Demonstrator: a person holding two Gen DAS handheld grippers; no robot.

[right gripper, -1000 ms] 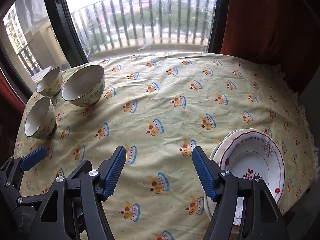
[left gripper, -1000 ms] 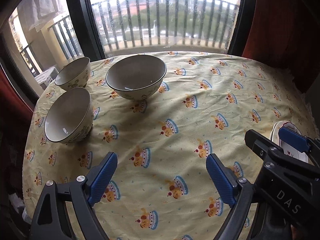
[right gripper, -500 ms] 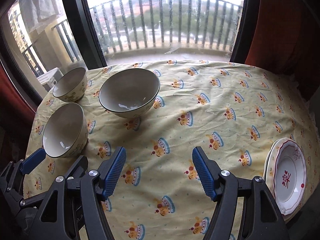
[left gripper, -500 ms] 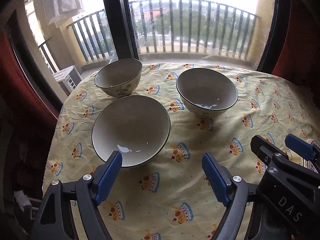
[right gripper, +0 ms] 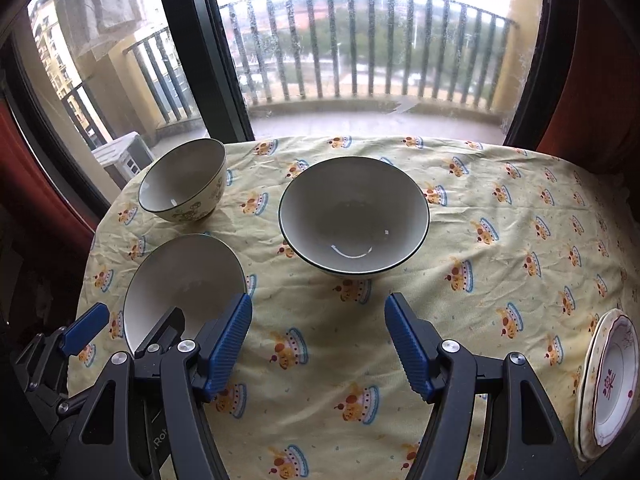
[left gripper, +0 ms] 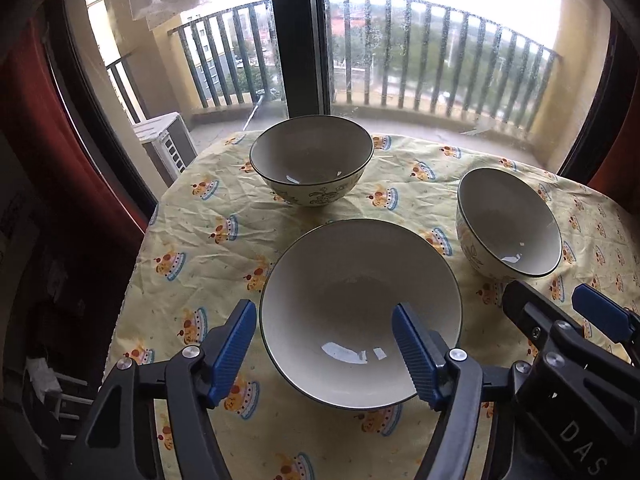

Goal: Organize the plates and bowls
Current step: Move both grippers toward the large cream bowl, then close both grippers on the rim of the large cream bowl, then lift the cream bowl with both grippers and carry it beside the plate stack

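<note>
Both grippers spread wide over the bowls, nothing held.

The left gripper (left gripper: 324, 344) straddles the rim of the near bowl (left gripper: 360, 312), one blue pad outside, one over its inside. The right gripper (right gripper: 318, 344) hangs open above bare tablecloth (right gripper: 500, 264), the big bowl (right gripper: 354, 216) just ahead, a small bowl (right gripper: 182, 180) back left. Stacked plates (right gripper: 610, 384) sit at the desk's right edge.
</note>
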